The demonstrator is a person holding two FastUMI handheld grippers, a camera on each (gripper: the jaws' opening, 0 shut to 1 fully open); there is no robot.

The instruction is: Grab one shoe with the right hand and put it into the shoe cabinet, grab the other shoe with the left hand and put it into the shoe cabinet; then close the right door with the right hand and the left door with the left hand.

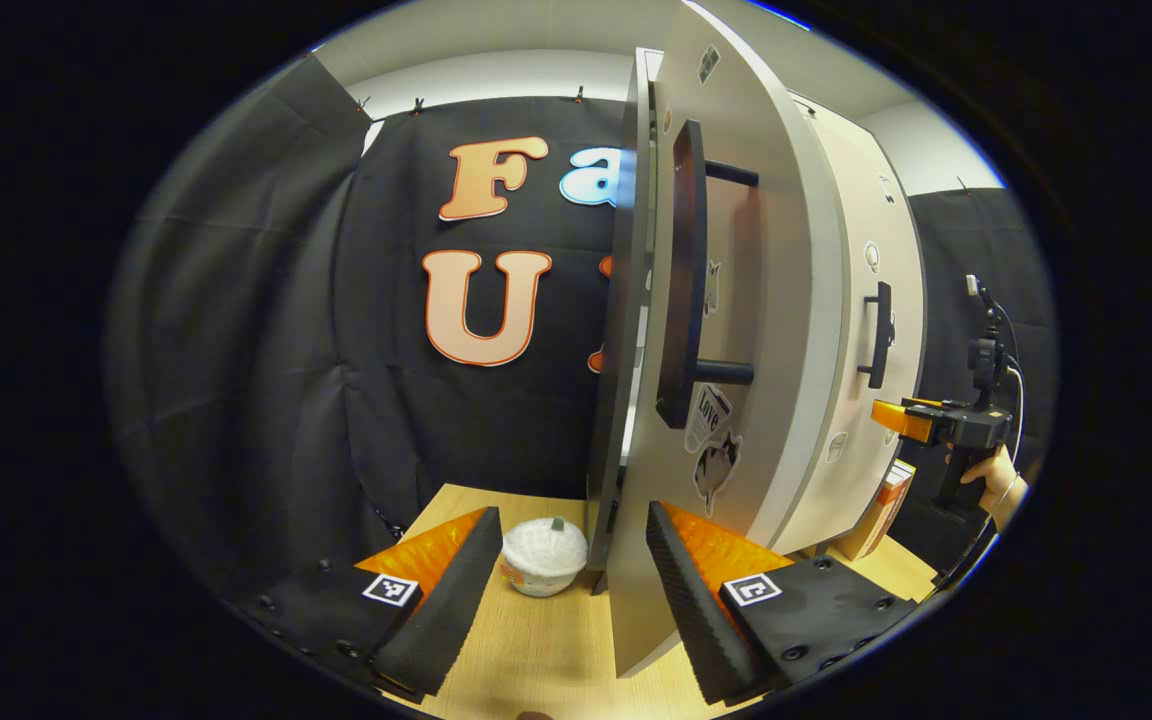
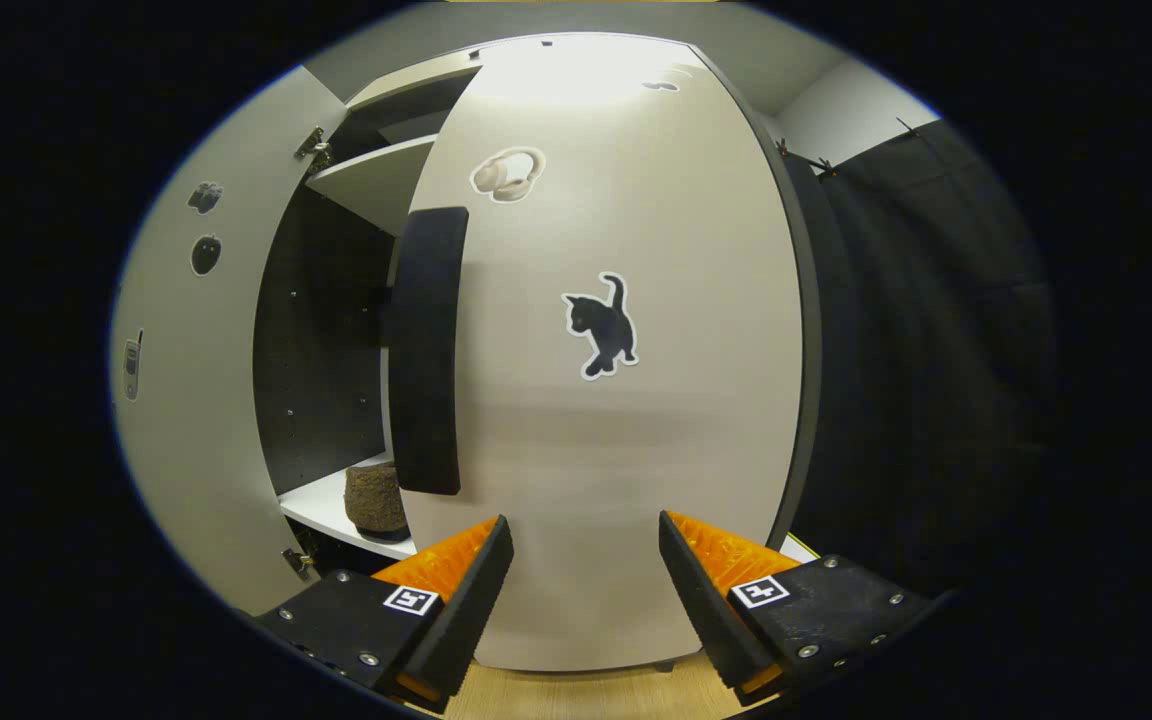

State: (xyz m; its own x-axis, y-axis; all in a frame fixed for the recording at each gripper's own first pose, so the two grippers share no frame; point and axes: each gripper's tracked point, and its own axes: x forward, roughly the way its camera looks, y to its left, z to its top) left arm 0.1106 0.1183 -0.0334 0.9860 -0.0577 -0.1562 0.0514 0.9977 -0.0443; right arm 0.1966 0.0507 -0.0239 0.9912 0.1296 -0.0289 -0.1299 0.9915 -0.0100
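Observation:
The shoe cabinet's left door [image 1: 766, 330] stands open, nearly edge-on to me, its dark bar handle [image 1: 681, 270] facing right. My left gripper [image 1: 571, 600] is open; the door's lower edge sits between its fingers, close to the right finger [image 1: 696, 600]. The right door [image 2: 616, 420], with a cat sticker, stands right in front of my open right gripper [image 2: 581, 590], closed or nearly so, its handle [image 2: 426, 350] up to the left. Through the gap a brown shoe [image 2: 374, 500] rests on the white bottom shelf [image 2: 321, 510]. The right gripper [image 1: 936, 420], held by a hand, shows far right.
A white bowl-like object [image 1: 544, 555] sits on the wooden table [image 1: 536, 650] left of the cabinet. An orange-and-white box [image 1: 886, 500] leans by the cabinet's right side. The open left door [image 2: 176, 400] flanks the gap. Black cloth hangs behind.

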